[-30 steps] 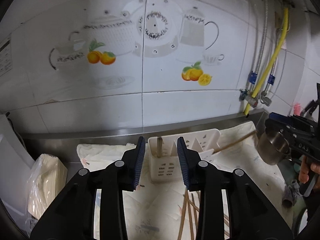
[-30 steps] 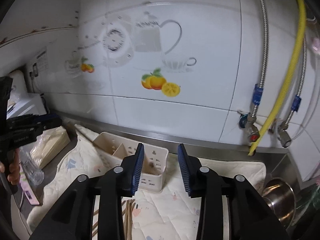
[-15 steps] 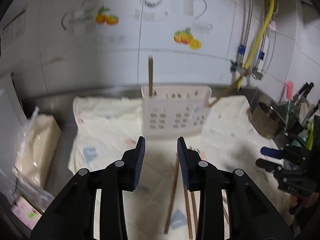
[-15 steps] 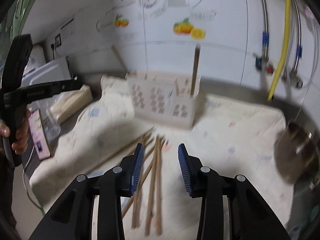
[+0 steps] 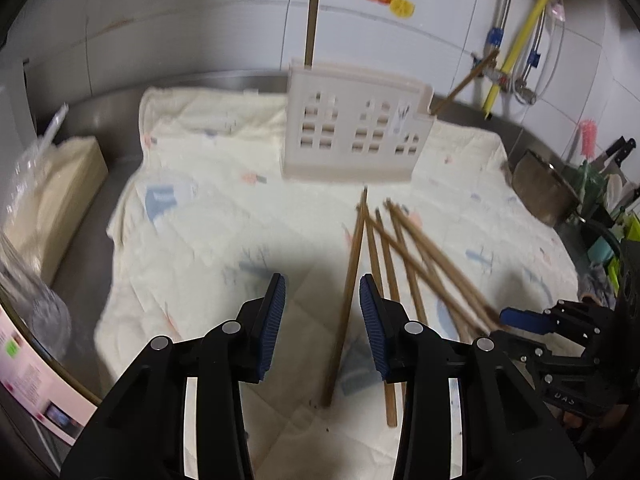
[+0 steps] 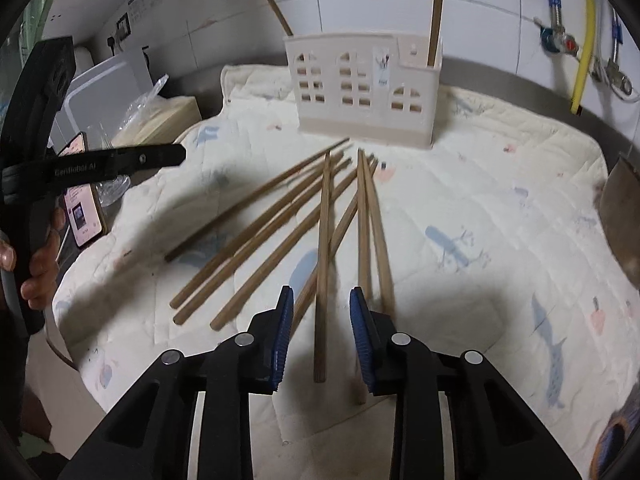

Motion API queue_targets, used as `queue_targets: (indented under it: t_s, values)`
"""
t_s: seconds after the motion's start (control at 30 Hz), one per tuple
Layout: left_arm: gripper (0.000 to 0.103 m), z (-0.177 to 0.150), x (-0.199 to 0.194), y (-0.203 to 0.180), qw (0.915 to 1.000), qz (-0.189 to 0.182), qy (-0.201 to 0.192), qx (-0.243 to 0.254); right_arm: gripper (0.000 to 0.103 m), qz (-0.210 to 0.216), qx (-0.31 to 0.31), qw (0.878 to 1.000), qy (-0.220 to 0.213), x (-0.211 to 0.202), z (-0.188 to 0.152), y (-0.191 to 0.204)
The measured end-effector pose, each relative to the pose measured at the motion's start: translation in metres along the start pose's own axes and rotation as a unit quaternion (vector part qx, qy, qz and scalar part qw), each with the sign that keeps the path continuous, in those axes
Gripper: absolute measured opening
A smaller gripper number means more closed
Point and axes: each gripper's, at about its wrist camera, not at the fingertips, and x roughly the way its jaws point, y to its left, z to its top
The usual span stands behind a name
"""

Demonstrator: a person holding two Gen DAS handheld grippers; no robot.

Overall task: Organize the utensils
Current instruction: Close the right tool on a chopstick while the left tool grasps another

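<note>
While both grippers hang over cream quilted cloth [image 6: 500, 184], brown wooden chopsticks [image 6: 280, 216] lie fanned before cream plastic slotted utensil holder [image 6: 362, 88]; two more chopsticks stand in holder. Left gripper [image 5: 322, 322]: jaws spread, just opening, one chopstick between, untouched. Right gripper [image 6: 321, 334]: jaws apart, just closing, astride one chopstick, no pinch.

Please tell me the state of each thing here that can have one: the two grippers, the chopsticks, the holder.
left gripper: open, jaws just opening, one loose chopstick between them, not gripped
right gripper: open, jaws just closing around one chopstick, pads not touching
loose chopsticks: lying fanned on the cloth
utensil holder: upright, two chopsticks standing inside
</note>
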Motion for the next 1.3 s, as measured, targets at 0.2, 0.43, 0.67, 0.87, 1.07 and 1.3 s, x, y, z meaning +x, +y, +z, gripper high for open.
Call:
queue_targets:
  t_s: [0.2,0.43,0.67,0.87,1.07,1.3]
  values:
    - [0.039,-0.019,0.015,-0.003,0.9997,-0.005,0.025,-0.001,0.023,0.001,0.009,1.0,0.012,0.008,-0.006,-0.006]
    - [0.039,-0.029,0.025,-0.007,0.9993,-0.002,0.038,0.005,0.018,0.001,0.012,1.0,0.019,0.014,-0.007,-0.006]
    - [0.038,-0.032,0.034,-0.008,0.999,-0.002,0.043,0.009,0.012,-0.004,0.011,1.0,0.02,0.016,-0.008,-0.007]
    - [0.021,-0.035,0.043,-0.01,0.9986,-0.009,0.051,0.012,0.008,-0.004,0.012,1.0,0.019,0.016,-0.008,-0.009]
    - [0.014,-0.038,0.049,-0.011,0.9983,0.0,0.056,0.019,0.007,-0.007,0.007,1.0,0.007,0.008,-0.005,-0.006]
    - [0.007,-0.035,0.046,-0.013,0.9985,-0.005,0.051,0.02,0.007,-0.013,0.0,1.0,-0.024,-0.014,0.009,-0.005]
